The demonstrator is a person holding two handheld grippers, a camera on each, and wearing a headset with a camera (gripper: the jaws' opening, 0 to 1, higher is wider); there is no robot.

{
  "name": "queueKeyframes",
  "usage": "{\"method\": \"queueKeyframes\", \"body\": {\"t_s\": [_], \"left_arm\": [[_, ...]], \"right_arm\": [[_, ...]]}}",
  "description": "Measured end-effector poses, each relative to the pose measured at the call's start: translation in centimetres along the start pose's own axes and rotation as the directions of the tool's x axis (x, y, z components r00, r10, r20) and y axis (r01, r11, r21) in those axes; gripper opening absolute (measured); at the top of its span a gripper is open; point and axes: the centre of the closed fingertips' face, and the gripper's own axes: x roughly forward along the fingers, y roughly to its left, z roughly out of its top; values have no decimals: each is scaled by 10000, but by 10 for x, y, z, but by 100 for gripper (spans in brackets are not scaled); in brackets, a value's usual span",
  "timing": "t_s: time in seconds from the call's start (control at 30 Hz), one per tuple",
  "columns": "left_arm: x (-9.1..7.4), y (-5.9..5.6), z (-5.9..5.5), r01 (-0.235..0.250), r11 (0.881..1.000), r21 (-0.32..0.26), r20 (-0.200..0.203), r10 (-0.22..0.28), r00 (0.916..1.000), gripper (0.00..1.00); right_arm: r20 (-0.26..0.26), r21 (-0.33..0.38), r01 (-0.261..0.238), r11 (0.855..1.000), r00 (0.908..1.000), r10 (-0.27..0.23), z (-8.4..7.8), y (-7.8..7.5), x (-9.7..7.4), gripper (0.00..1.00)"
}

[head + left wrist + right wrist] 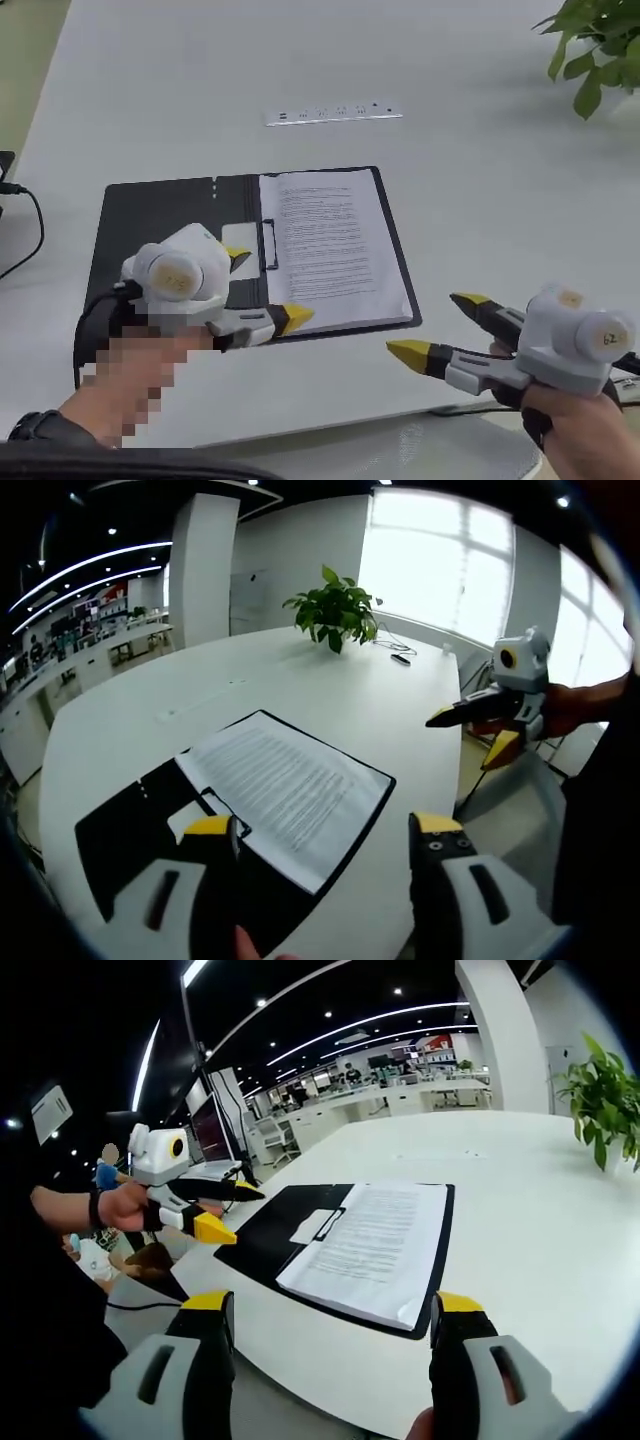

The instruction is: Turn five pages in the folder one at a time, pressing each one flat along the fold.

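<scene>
A black folder (pixel 160 215) lies open on the white table, a stack of printed pages (pixel 335 248) on its right half under a clip (pixel 268 245). My left gripper (pixel 265 290) hovers above the folder's near left part, open, nothing between its yellow-tipped jaws. My right gripper (pixel 440 325) is held off the folder's near right corner, open and empty too. In the left gripper view the pages (pixel 285 790) lie ahead of the left gripper (pixel 325 830), with the right gripper (pixel 470 735) at the right. The right gripper view shows the folder (pixel 270 1235), pages (pixel 375 1240) and left gripper (pixel 225 1210) beyond the right gripper (pixel 335 1310).
A white power strip (pixel 333 113) is set into the table beyond the folder. A potted plant (pixel 595 45) stands at the far right. A black cable (pixel 25 215) runs along the left edge. The table's near edge (pixel 330 425) lies just below the grippers.
</scene>
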Motion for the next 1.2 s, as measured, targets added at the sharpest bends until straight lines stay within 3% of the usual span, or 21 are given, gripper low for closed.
{"method": "queueKeyframes", "body": {"t_s": [0.4, 0.7, 0.93, 1.1, 1.2], "left_arm": [[39, -18, 22, 551, 9984, 144, 57, -552, 9985, 69], [70, -24, 33, 821, 9966, 114, 85, -822, 9966, 69], [100, -30, 29, 893, 9955, 317, -245, -885, 9958, 70], [121, -32, 24, 630, 9976, 270, -504, -616, 9968, 73], [139, -32, 17, 577, 9977, 346, -734, -551, 9958, 73]], "right_arm": [[-135, 85, -15, 10000, 9999, 16, -5, -5, -3, 80], [-287, 167, -42, 9999, 9996, 47, -10, -8, -5, 80], [-364, 248, -54, 9997, 9993, 63, -11, -13, -5, 79], [-440, 302, -92, 9995, 9990, 105, -13, -15, -4, 79], [-449, 365, -106, 9993, 9989, 122, -13, -15, -3, 78]]}}
